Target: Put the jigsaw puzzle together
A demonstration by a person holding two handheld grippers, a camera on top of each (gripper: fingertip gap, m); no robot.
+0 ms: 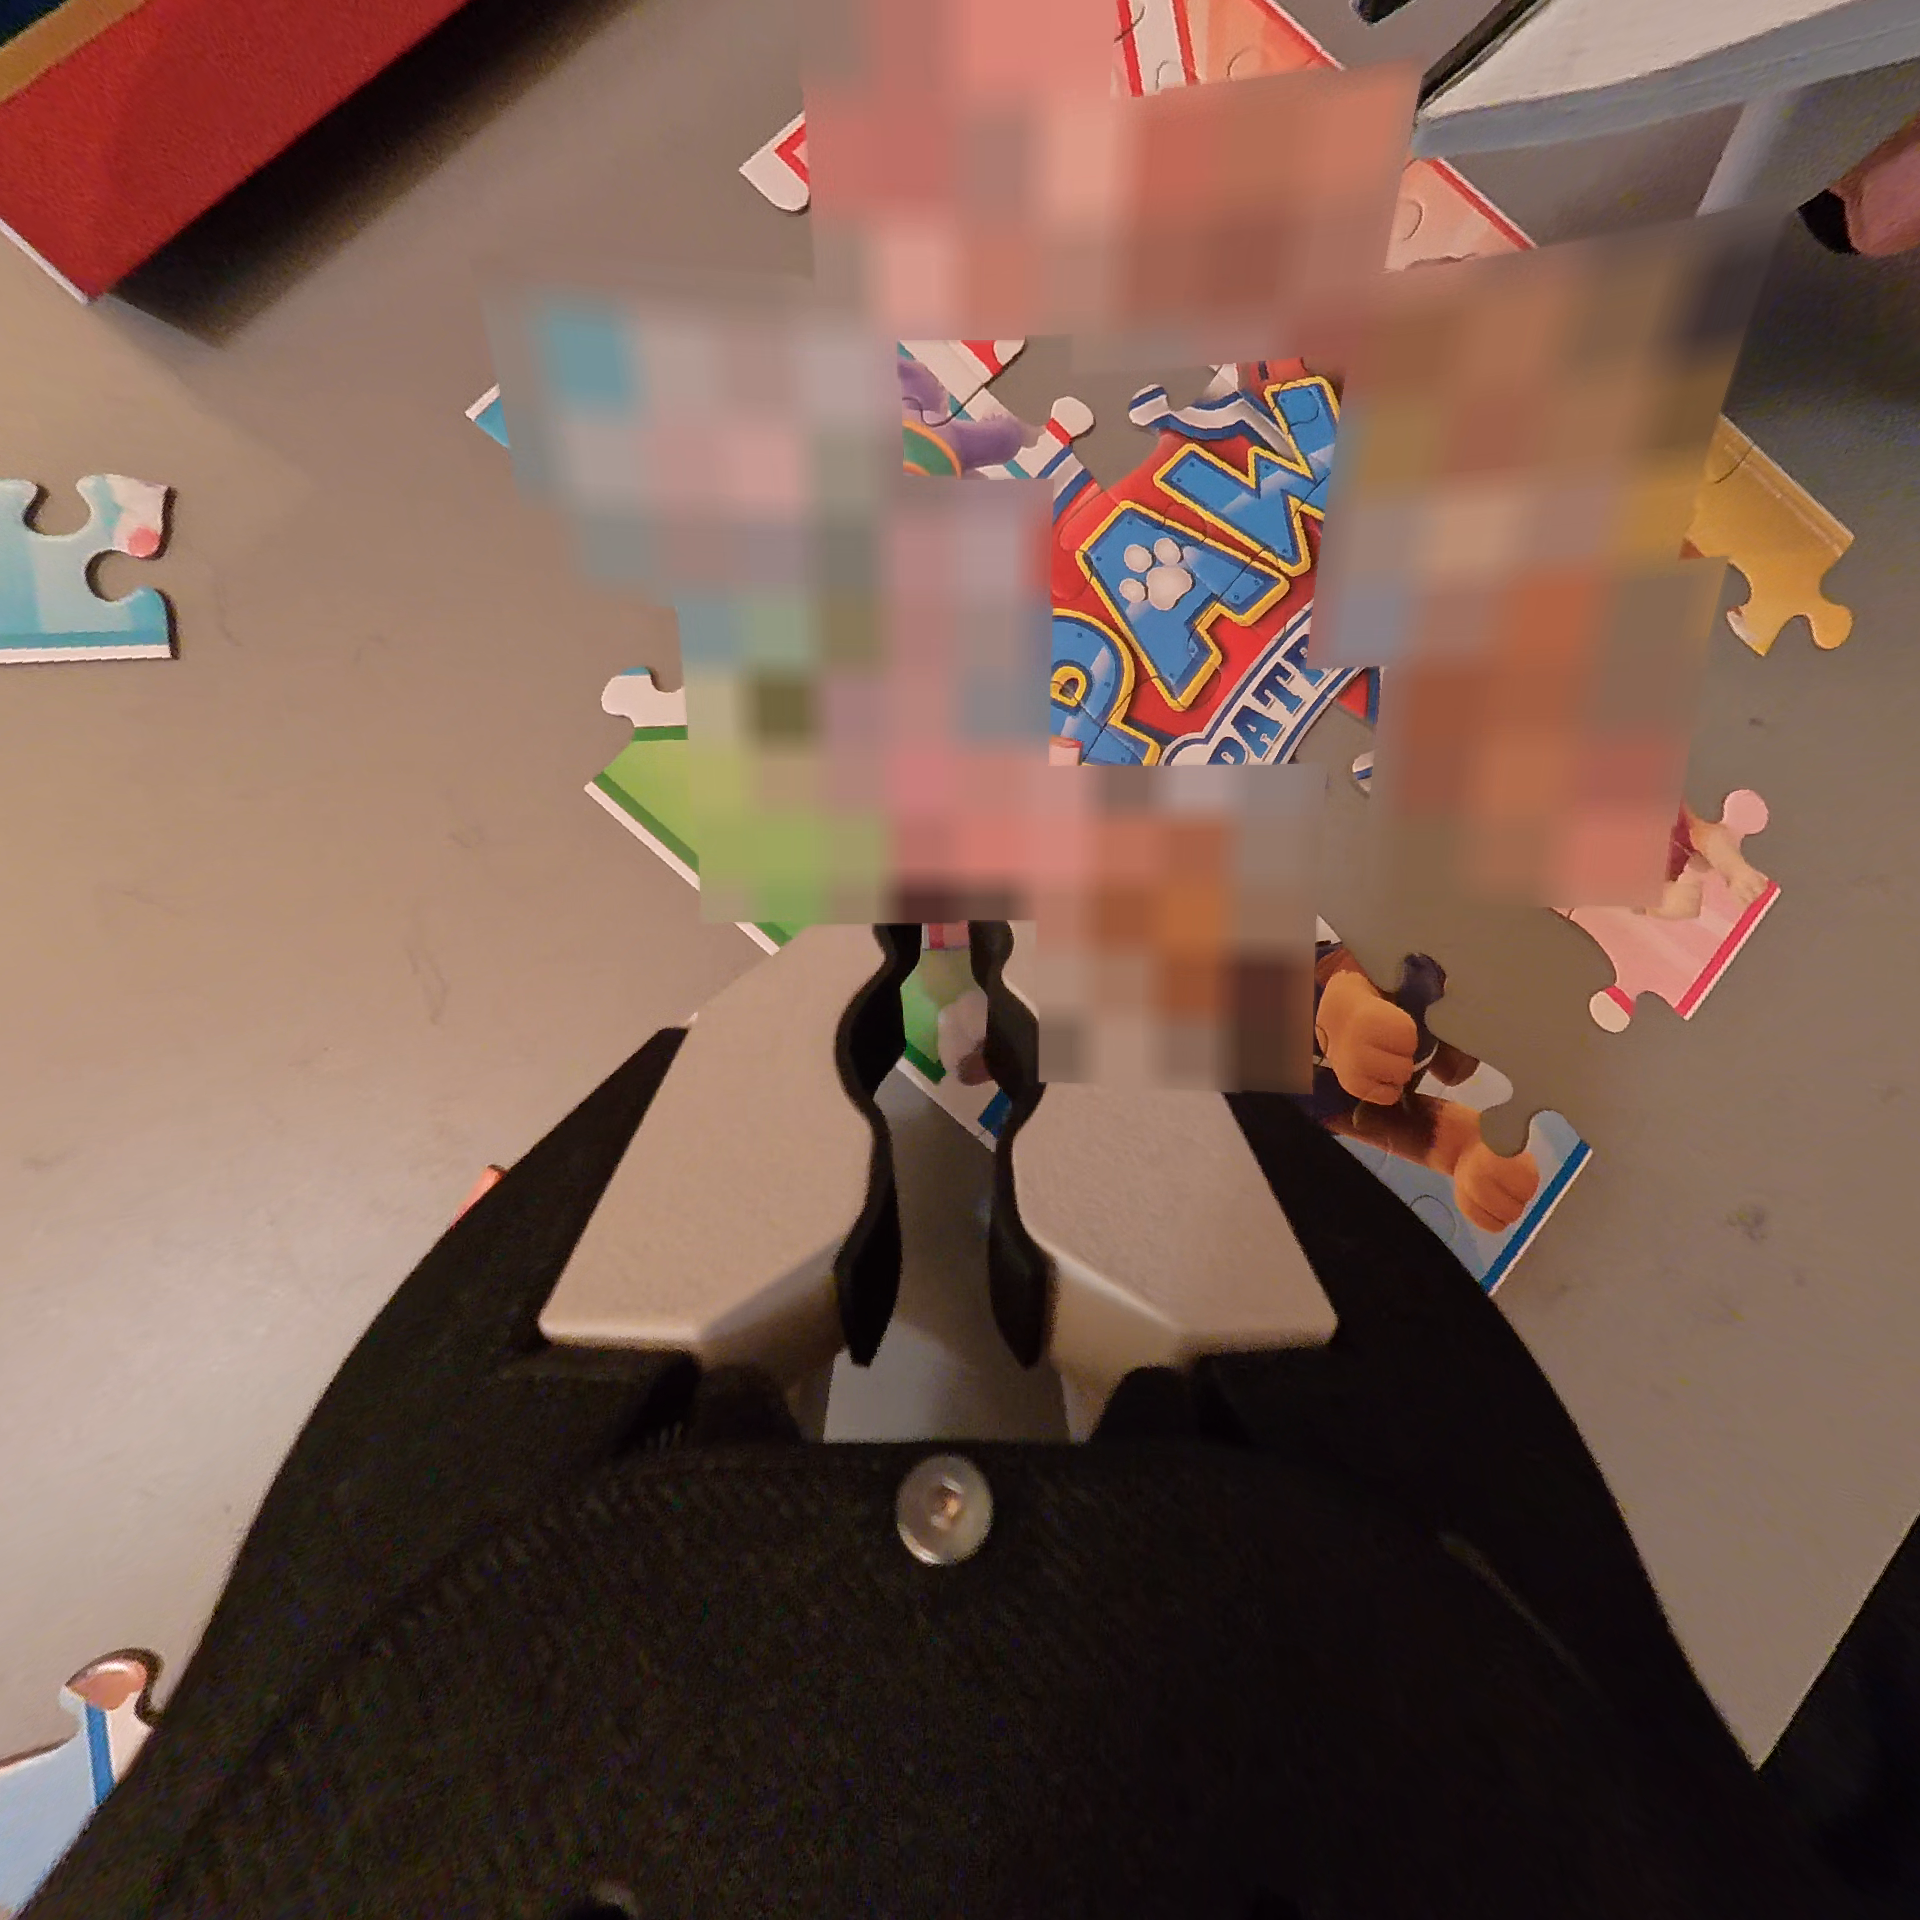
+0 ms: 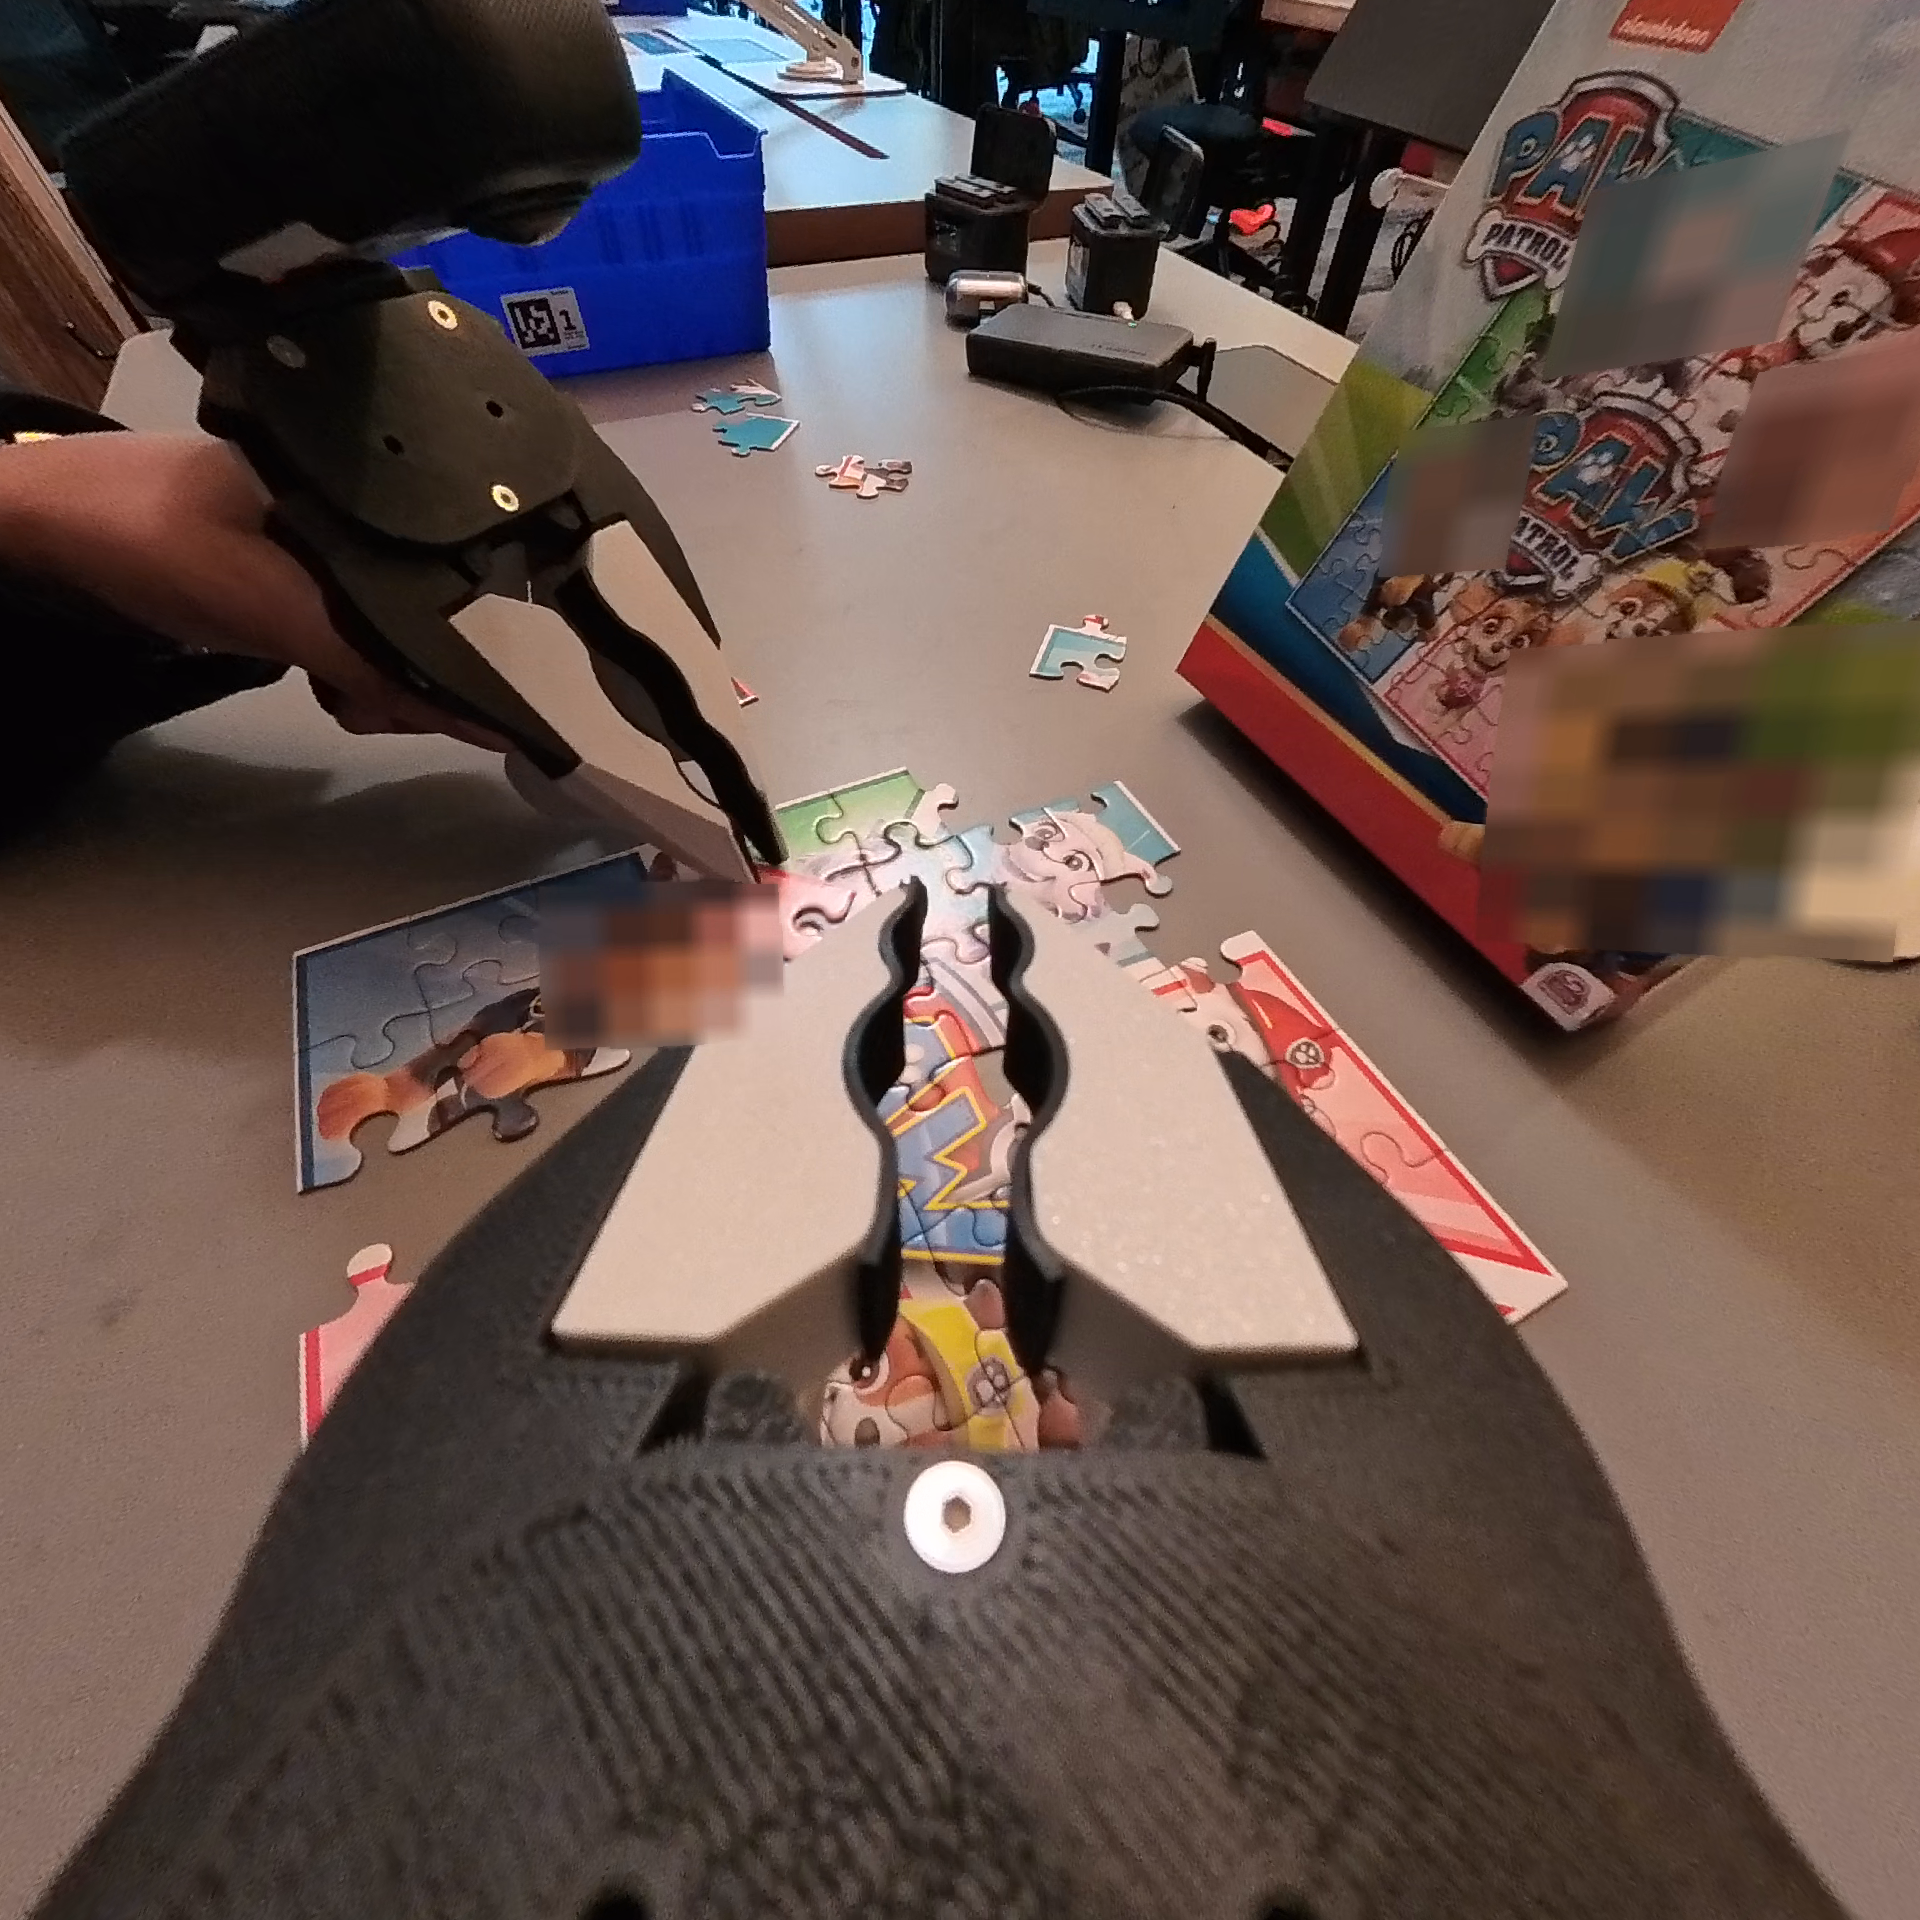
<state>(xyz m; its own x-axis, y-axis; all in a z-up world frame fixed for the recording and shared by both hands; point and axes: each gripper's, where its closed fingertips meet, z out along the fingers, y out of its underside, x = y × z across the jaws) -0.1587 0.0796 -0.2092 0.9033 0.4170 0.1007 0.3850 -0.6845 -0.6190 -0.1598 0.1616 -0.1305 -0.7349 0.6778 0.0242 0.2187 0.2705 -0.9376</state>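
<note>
Two claws (image 2: 954, 904) (image 2: 764, 852) show over one tabletop (image 2: 935, 623) carrying one part-built jigsaw (image 2: 1049, 862), four loose puzzle pieces (image 2: 1081, 652) (image 2: 864, 474) (image 2: 756, 431) (image 2: 736, 397) beyond it, one picture box (image 2: 1455, 623), one blue bin (image 2: 644, 260) and one flat black power brick (image 2: 1081, 348).

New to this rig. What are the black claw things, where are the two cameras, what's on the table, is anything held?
No robot: a person holds two hand-held grippers, each with a wide-angle camera looking along its fingers. One view is from the left gripper, one from the right gripper, which also shows the left one and the person's hand. On the grey table: a partly assembled cartoon jigsaw, loose pieces, the puzzle box, a blue bin. The right's fingers stand slightly apart over the jigsaw, empty. The left's tips sit at the jigsaw's surface; its grasp is unclear.
</note>
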